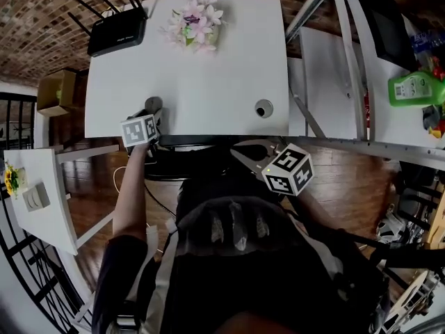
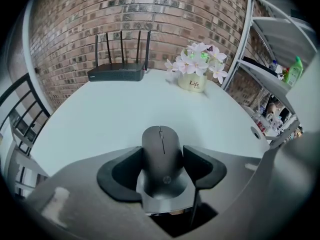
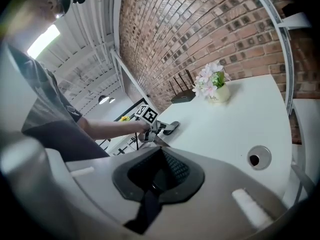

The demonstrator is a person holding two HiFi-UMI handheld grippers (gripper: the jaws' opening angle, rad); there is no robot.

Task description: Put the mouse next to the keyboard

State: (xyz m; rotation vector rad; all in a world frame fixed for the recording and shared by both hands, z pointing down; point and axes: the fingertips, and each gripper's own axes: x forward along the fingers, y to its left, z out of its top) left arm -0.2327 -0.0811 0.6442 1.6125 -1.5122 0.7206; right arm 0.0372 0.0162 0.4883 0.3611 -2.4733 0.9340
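So the biggest thing here is the white table point(image 1: 208, 68), backed up against a brick wall, and the person's dark-clothed torso point(image 1: 236, 270) fills the bottom of the head view. Off to the right there's a white metal shelf point(image 1: 389, 124) with a green bottle point(image 1: 415, 89) on it, and a smaller white side table point(image 1: 49, 207) sits low on the left. On the main table, a black router point(image 2: 116, 72) with 4 antennas is in the far left corner. A pot of pale pink flowers point(image 2: 196, 68) stands to its right along the far edge, well apart from it. The left gripper point(image 2: 162, 165) is at the near left edge of the table, and its 2 jaws are clamped on the sides of the mouse point(image 2: 160, 144). That's a dark grey mouse, pointing nose-first toward the far side of the table, with its front end over the tabletop. I honestly can't tell if it's resting on the surface or just above it. The right gripper point(image 3: 159, 170) is down below the near edge, in front of the person's torso and tilted. Its jaws are pressed together with nothing in them. Smallest bit: 1 round cable hole point(image 1: 263, 108) in the tabletop near the front right, well apart from the mouse.
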